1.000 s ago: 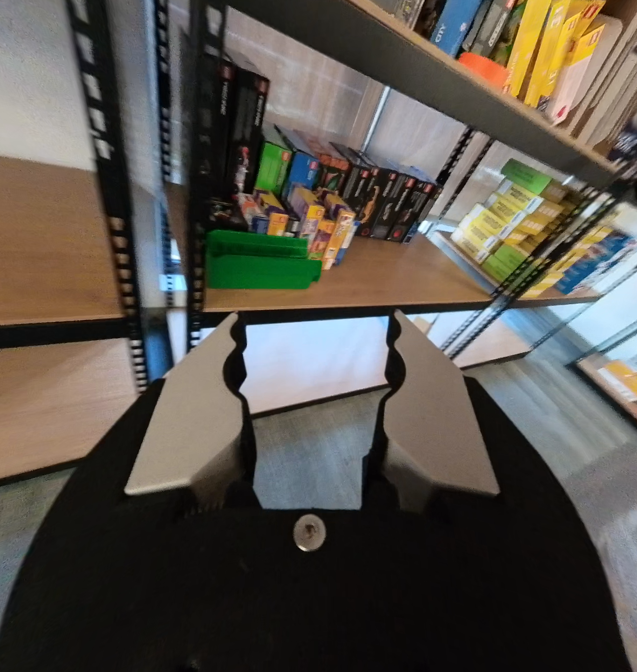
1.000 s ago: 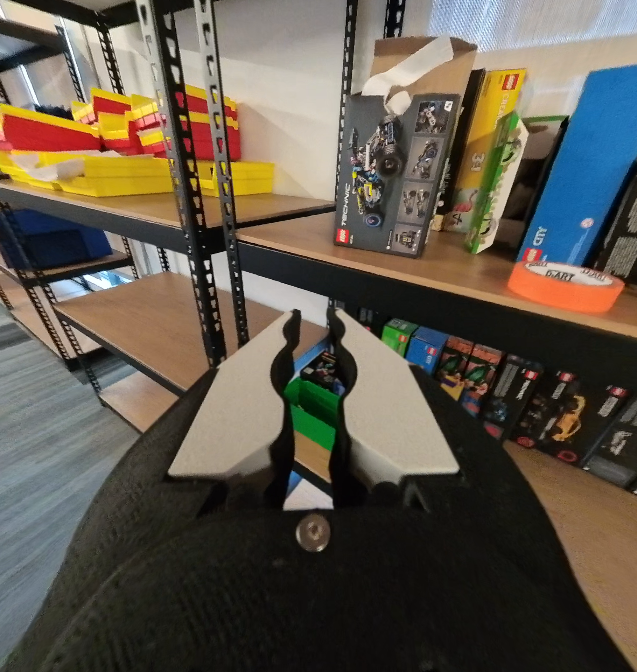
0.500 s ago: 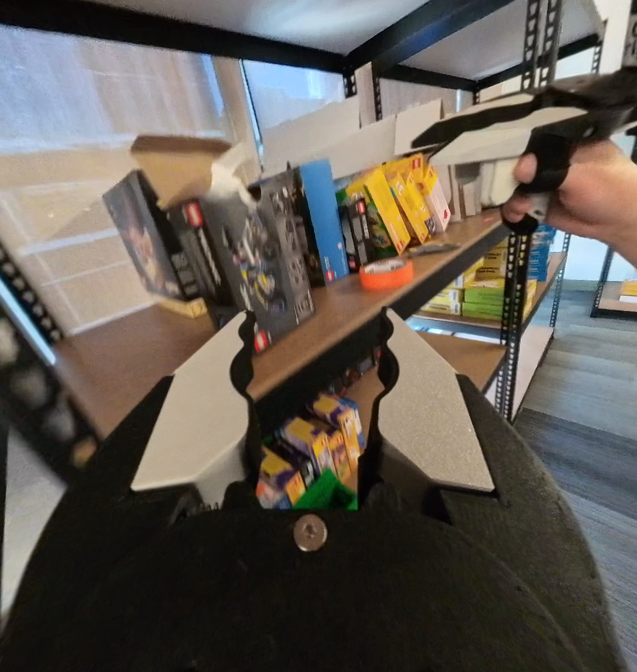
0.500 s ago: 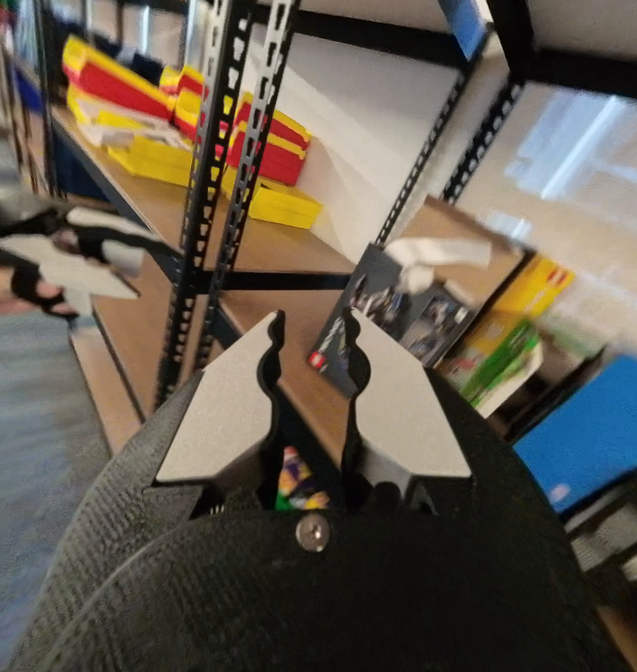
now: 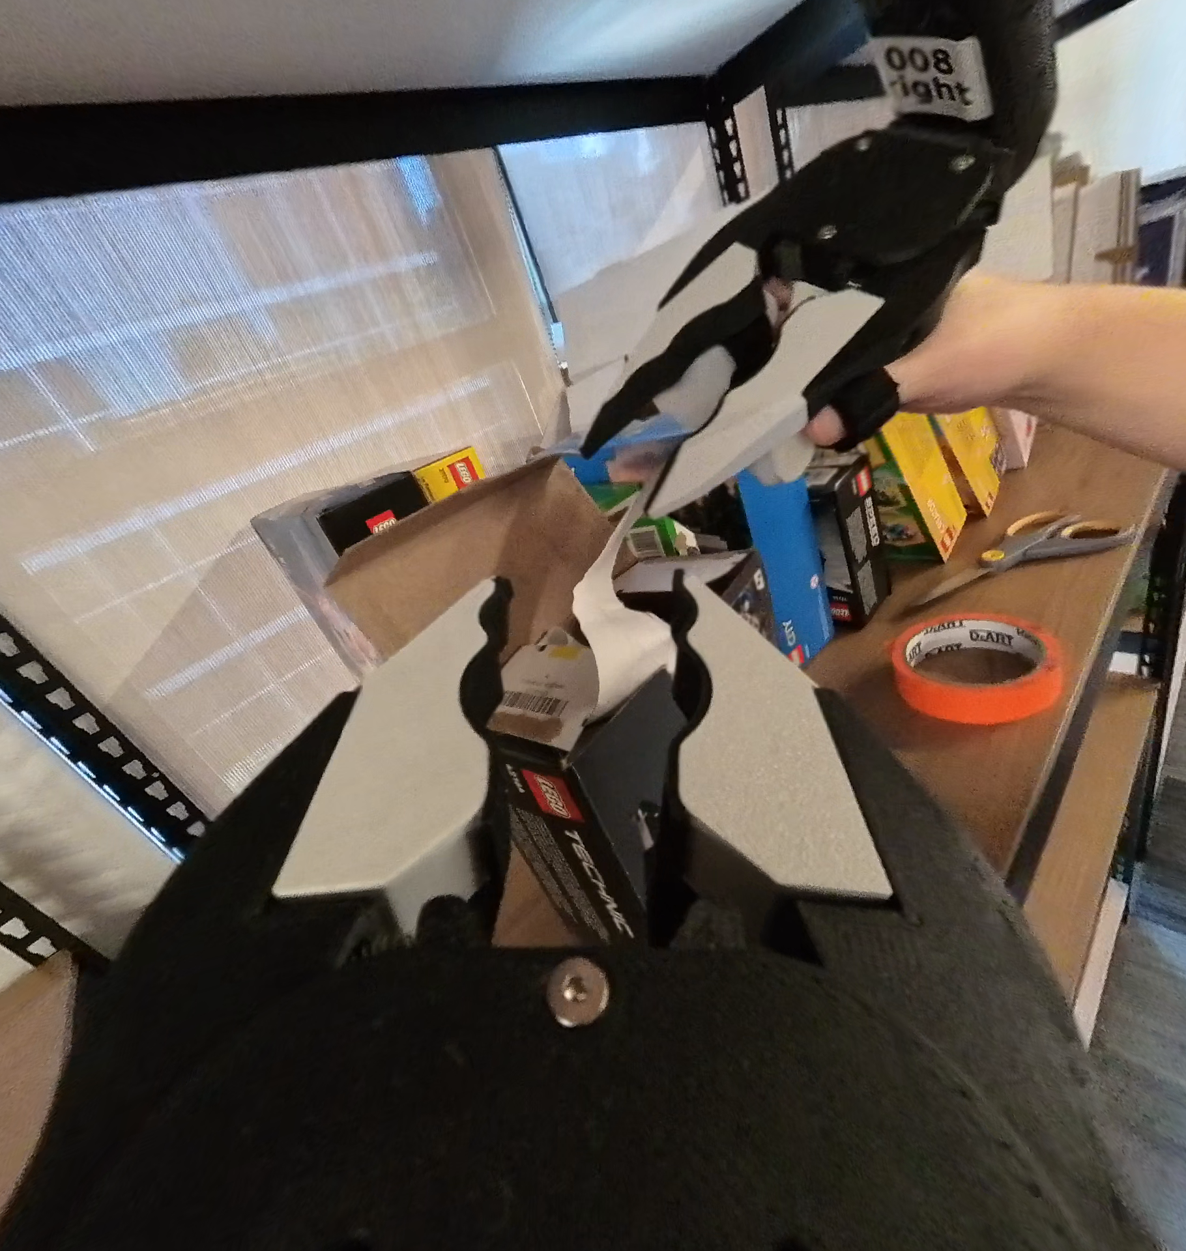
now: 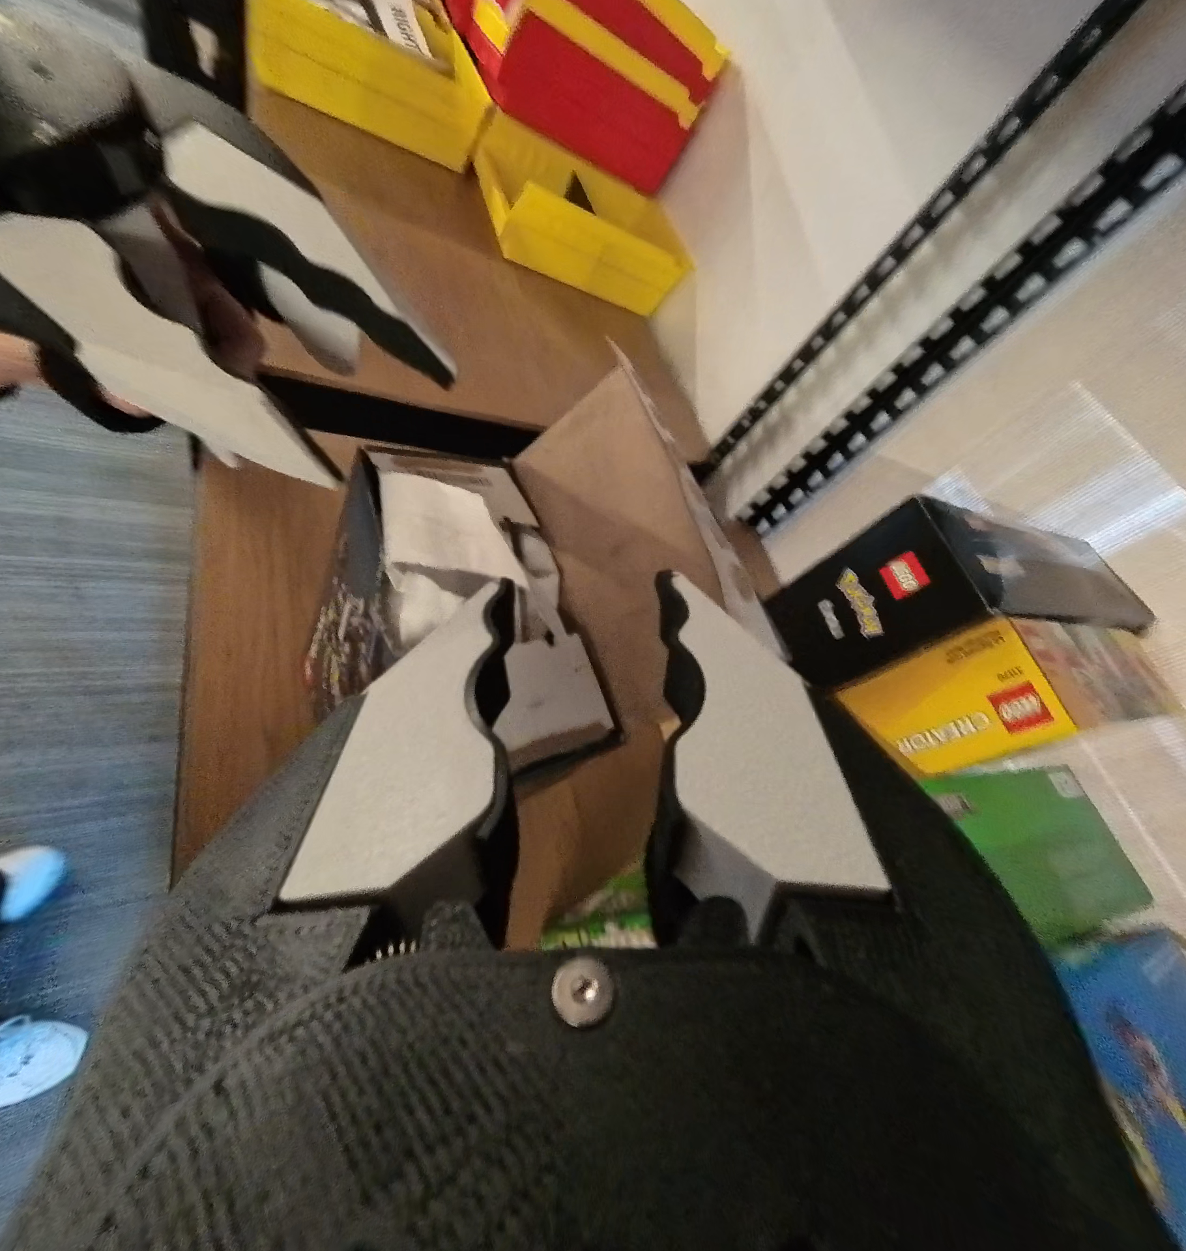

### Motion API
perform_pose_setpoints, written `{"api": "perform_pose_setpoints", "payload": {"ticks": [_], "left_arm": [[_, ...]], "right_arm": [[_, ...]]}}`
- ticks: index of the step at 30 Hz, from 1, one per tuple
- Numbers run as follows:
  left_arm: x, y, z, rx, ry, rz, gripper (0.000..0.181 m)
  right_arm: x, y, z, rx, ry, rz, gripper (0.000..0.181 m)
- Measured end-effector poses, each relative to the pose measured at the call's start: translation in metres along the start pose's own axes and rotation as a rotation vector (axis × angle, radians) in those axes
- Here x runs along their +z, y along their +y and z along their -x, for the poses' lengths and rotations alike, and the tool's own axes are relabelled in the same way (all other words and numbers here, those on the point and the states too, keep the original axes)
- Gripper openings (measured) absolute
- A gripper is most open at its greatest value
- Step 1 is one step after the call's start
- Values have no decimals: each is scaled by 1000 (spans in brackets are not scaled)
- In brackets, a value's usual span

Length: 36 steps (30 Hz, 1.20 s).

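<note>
Box (image 5: pixel 577 839) stands on the wooden shelf (image 5: pixel 969 765), dark, with its brown top flap (image 5: pixel 482 541) open upward and white paper (image 6: pixel 441 535) showing inside. The left gripper (image 5: pixel 587 609) is just in front of the box, its jaws spread on both sides of the near corner; I cannot tell if they touch it. The right gripper (image 6: pixel 580 596) hangs above the box and looks down into the opening, jaws also spread, holding nothing. Its tips are close to the flap. Right of the box, on the same shelf, lie an orange tape roll (image 5: pixel 976 667) and scissors (image 5: pixel 1030 541). Behind the box stand more boxes, black, yellow (image 6: pixel 949 697) and blue. So the box is already open, and its contents seem not taken out yet.
</note>
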State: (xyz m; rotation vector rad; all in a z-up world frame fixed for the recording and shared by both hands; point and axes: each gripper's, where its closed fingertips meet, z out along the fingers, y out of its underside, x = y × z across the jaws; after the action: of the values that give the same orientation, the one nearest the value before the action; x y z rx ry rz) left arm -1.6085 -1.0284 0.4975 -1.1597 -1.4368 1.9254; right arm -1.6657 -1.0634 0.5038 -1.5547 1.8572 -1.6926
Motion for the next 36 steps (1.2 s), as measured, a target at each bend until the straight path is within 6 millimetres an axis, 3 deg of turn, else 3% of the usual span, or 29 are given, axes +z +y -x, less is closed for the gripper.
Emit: {"api": "perform_pose_setpoints", "payload": {"ticks": [2, 4, 5, 9, 11, 14, 19, 25, 27, 31, 33, 36], "left_arm": [[5, 8, 1, 10, 23, 26, 36], [11, 19, 2, 27, 39, 74, 24], [13, 26, -1, 35, 72, 103, 7], [18, 33, -4, 35, 136, 126, 3], [17, 30, -7, 22, 181, 116, 13], [13, 27, -14, 31, 267, 102, 15], [10, 36, -19, 92, 334, 110, 4], [8, 38, -19, 73, 342, 131, 5], [8, 36, -15, 108, 318, 124, 13], [9, 30, 12, 31, 228, 98, 30], [9, 41, 10, -16, 272, 153, 43], [13, 44, 9, -64, 276, 142, 40]], "right_arm": [[8, -2, 11, 21, -112, -39, 30], [13, 4, 24, -1, -219, -10, 0], [14, 5, 27, -19, -237, -8, 0], [18, 25, 43, -185, -334, 154, 0], [19, 31, 56, -254, -431, 251, 0], [25, 34, 59, -305, -520, 397, 0], [33, 36, 71, -118, -754, 615, 0], [36, 40, 74, -77, -810, 586, 0], [37, 42, 76, -73, -815, 579, 0], [38, 43, 76, -15, -834, 563, 0], [40, 47, 77, 3, -831, 574, 0], [41, 51, 78, 0, -832, 607, 0]]}}
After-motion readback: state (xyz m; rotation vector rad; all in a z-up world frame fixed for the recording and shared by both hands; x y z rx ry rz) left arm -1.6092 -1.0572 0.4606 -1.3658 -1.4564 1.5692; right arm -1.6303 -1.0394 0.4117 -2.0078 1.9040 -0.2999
